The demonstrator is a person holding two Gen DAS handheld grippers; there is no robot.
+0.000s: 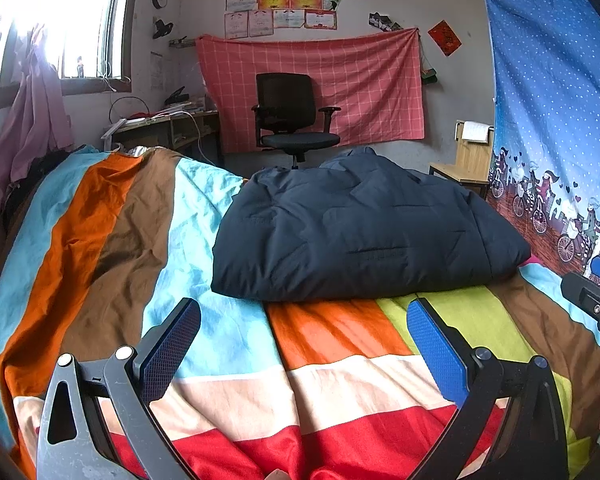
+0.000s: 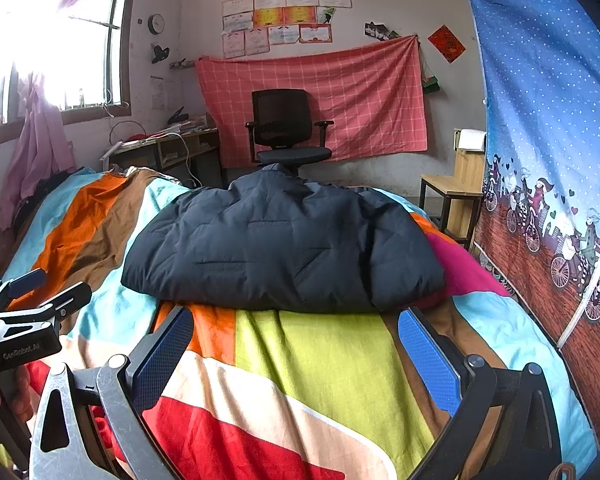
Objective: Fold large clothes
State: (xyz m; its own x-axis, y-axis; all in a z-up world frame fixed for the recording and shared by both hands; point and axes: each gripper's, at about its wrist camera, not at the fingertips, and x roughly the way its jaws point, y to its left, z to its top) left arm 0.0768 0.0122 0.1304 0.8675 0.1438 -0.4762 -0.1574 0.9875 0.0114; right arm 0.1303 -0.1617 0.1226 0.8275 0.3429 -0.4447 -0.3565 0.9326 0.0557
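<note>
**Navy jacket folded on the striped bed**

Left wrist view: left tongs (image 1: 304, 332) spread wide, holding nothing, over the striped bedspread (image 1: 228, 344); folded navy jacket (image 1: 364, 232) lies just ahead; office chair (image 1: 294, 114) against a pink checked cloth (image 1: 372, 80) beyond.

Right wrist view: right tongs (image 2: 296, 340) spread too, empty; jacket (image 2: 284, 244) mid-bed; blue curtain (image 2: 548, 120) at right.

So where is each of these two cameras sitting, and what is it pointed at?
Left wrist: on the left claw, open, facing the jacket on the bed; the right claw shows at the edge.
Right wrist: on the right claw, open, facing the same jacket; the left claw shows at the edge.
Shared: jacket, bed, chair.
</note>
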